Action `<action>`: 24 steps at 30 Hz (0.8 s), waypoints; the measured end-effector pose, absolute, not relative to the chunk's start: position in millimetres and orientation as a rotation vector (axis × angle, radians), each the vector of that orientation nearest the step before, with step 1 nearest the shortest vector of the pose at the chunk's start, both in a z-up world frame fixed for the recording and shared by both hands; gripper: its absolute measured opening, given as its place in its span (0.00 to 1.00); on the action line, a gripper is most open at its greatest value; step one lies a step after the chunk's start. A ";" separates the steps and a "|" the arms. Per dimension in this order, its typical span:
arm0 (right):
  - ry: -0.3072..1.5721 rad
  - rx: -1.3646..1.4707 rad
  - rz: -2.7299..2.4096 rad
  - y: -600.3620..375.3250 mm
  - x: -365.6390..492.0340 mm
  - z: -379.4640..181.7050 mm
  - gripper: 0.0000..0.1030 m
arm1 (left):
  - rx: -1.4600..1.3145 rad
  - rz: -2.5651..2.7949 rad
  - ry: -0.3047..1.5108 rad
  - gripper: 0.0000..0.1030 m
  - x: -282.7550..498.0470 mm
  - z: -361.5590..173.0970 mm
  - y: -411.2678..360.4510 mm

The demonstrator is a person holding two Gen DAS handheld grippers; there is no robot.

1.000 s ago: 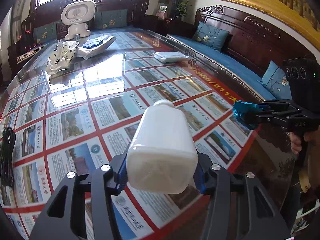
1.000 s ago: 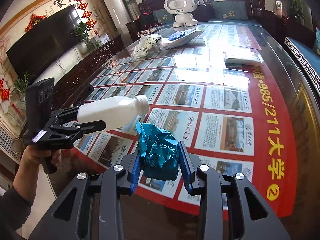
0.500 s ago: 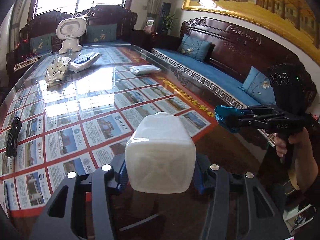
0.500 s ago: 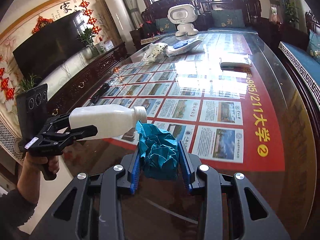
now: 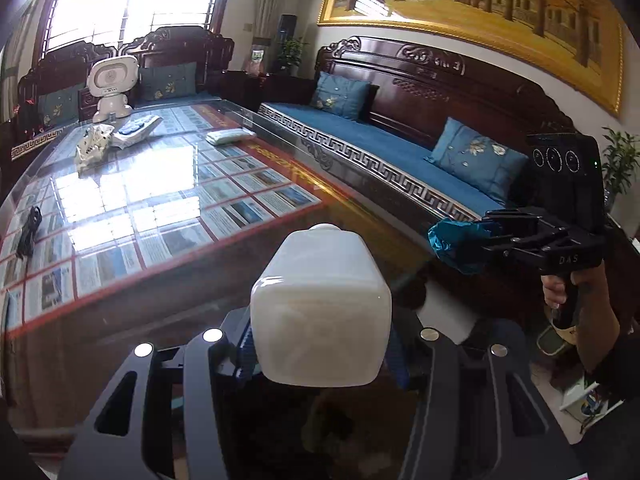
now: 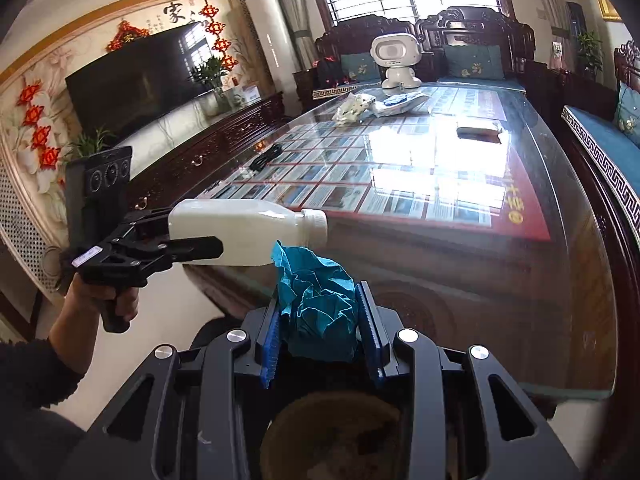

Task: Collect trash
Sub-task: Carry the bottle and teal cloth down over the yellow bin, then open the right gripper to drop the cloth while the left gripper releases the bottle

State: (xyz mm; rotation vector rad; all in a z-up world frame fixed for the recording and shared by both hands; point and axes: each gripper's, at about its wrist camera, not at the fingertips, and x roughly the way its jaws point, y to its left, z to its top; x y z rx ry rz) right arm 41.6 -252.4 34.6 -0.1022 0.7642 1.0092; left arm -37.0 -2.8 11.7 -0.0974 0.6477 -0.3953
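Bottle: a white plastic bottle (image 6: 240, 232) was held in the air, off the near end of the table (image 6: 552, 240).
Paper: a crumpled blue paper ball (image 6: 320, 312) was held just beside the bottle's cap.
Left gripper: the left gripper (image 5: 320, 354) was closed on the bottle's bottom end.
Right gripper: the right gripper (image 6: 322, 334) was closed on the paper ball.
Way the bottle pointed: it was laid flat, long side running forward, cap pointed away from the gripper.
Done: two bits of trash were seen picked up.
Left: a crumpled wrapper (image 6: 354, 108) and a white packet (image 6: 400, 102) were seen on the far end of the table. No bin was clearly seen.
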 end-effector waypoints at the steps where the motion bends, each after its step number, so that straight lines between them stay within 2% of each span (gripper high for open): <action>1: 0.767 -0.104 1.011 -256.8 32.9 31.3 0.33 | -0.100 -0.401 0.650 0.50 -45.6 8.2 -6.5; 7: 0.847 -0.139 0.989 -275.8 -17.1 -14.1 0.33 | -0.085 -0.443 0.711 0.50 -88.5 -23.9 -27.5; 15: 1.034 -0.126 0.926 -277.3 -36.5 -95.0 0.36 | -0.096 -0.472 0.790 0.50 -114.4 -65.2 -40.6; 16: 1.046 -0.120 0.908 -277.3 -35.2 -99.1 0.39 | -0.099 -0.475 0.799 0.50 -116.4 -69.9 -41.5; 17: 1.060 -0.111 0.886 -277.9 -32.6 -103.5 0.46 | -0.102 -0.474 0.806 0.50 -117.1 -73.1 -42.4; 18: 1.064 -0.099 0.874 -279.2 -30.0 -106.1 0.47 | -0.105 -0.478 0.814 0.50 -118.5 -77.5 -43.1; 24: 1.045 -0.037 0.857 -293.0 -23.7 -104.6 0.47 | -0.095 -0.485 0.854 0.50 -121.2 -95.7 -53.1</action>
